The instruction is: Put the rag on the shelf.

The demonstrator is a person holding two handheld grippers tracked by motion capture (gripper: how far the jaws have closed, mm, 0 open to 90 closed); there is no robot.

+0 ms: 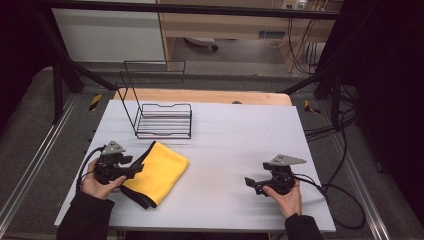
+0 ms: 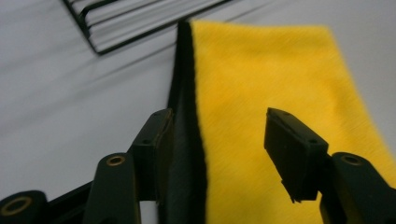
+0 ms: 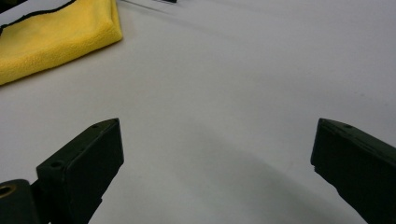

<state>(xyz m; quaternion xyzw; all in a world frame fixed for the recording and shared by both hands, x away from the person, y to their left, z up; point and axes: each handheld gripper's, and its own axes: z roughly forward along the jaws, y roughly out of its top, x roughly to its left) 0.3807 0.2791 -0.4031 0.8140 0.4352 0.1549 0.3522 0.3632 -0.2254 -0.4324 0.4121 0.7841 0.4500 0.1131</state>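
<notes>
Jaws on your left gripper point(image 2: 217, 126) sit partly apart in the left gripper view, straddling the near end of the yellow cloth point(image 2: 275, 93): one jaw rises at lower left beside the cloth's black edge point(image 2: 184, 116), the other at lower right over the yellow face. Nothing is pinched btwn them; can't tell if either tip touches the fabric.

Your right gripper point(image 3: 215, 154) has its jaws spread wide in the right gripper view, one at each bottom corner of the frame, w/ bare white table point(image 3: 243, 74) btwn them and nothing held. The cloth shows at upper left of that frame, well apart from the jaws.

High view: left gripper point(image 1: 131, 166) is at lower left of frame, in your left hand point(image 1: 97, 186), jaws pointing right and reaching onto the left edge of the cloth point(image 1: 157, 170). Cloth lies folded flat on the table point(image 1: 225, 130), set at a diagonal, left of centre, black layer peeking out along its left and bottom edges.

Right gripper point(image 1: 251, 184) is at lower right, held by your right hand point(image 1: 286, 199), jaws pointing left toward the cloth, well apart from it.

Black wire rack point(image 1: 157, 112) stands just above the cloth in frame, near the table's far left, tall back panel upright. Cables trail from both grippers.
</notes>
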